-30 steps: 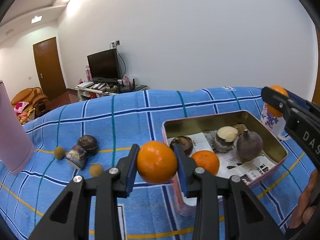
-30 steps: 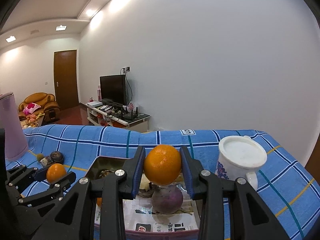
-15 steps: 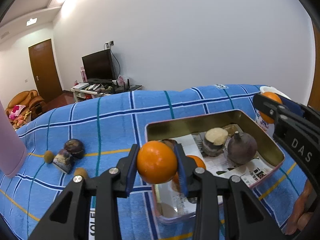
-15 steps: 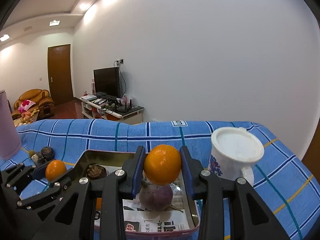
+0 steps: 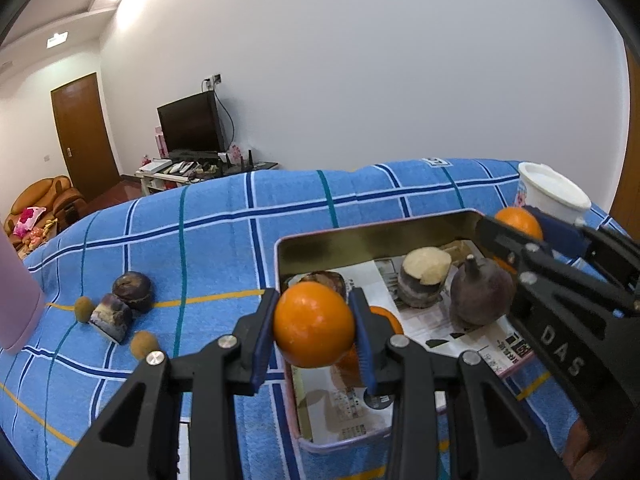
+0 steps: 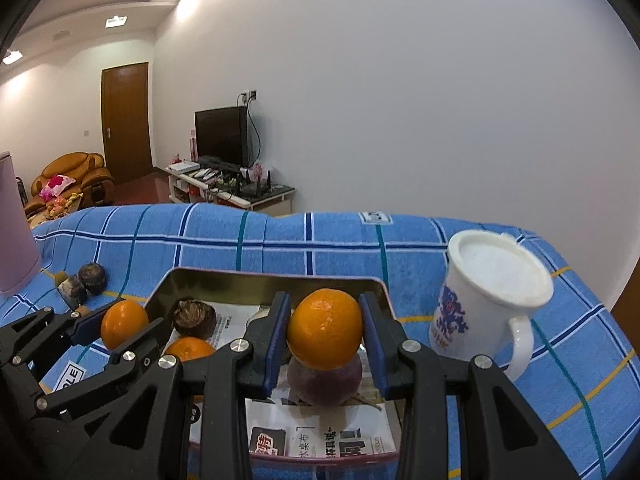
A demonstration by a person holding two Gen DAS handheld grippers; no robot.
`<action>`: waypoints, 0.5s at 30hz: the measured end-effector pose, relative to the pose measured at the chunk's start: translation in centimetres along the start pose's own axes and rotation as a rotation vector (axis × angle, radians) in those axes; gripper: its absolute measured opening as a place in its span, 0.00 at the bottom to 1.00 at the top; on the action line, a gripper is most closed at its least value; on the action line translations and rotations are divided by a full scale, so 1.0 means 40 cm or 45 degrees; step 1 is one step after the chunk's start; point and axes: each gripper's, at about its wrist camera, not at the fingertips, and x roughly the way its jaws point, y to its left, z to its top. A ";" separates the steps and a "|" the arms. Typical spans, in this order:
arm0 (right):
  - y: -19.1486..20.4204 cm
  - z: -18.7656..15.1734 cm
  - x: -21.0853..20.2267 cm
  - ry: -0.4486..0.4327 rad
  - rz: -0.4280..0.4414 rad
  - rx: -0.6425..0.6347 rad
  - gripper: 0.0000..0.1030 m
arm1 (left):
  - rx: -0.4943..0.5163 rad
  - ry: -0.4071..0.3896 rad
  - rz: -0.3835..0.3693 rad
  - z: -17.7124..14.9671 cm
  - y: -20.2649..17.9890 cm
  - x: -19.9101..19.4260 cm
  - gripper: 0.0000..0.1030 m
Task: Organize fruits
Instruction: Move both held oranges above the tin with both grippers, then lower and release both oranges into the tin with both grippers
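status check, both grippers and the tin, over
Left gripper shut on an orange. Right gripper shut on a second orange, above the tin. Purple fruit right below it.

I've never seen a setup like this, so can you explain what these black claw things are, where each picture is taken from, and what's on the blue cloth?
These are two handheld grippers, one in each of a person's hands. Each carries a camera looking along its fingers, so one picture is from the left gripper, the other from the right gripper. Each is shut on an orange: the left orange and the right orange, both over a tin lined with paper. The tin already holds another orange and some dark fruits. More dark fruits lie on the blue cloth, and a white mug stands beside the tin.
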 end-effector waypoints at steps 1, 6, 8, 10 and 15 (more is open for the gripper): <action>0.001 -0.002 0.005 0.011 -0.001 -0.001 0.37 | 0.002 0.003 -0.003 0.000 -0.001 0.001 0.36; 0.012 -0.013 0.021 0.048 0.005 -0.020 0.37 | 0.007 0.023 -0.010 0.001 -0.004 0.010 0.36; 0.017 -0.014 0.026 0.057 0.005 -0.032 0.37 | 0.018 0.023 -0.012 0.002 -0.007 0.012 0.36; 0.025 -0.017 0.030 0.065 0.005 -0.048 0.37 | 0.026 0.024 -0.011 0.002 -0.010 0.012 0.37; 0.028 -0.017 0.027 0.065 0.003 -0.057 0.37 | 0.037 0.027 -0.030 0.001 -0.015 0.011 0.37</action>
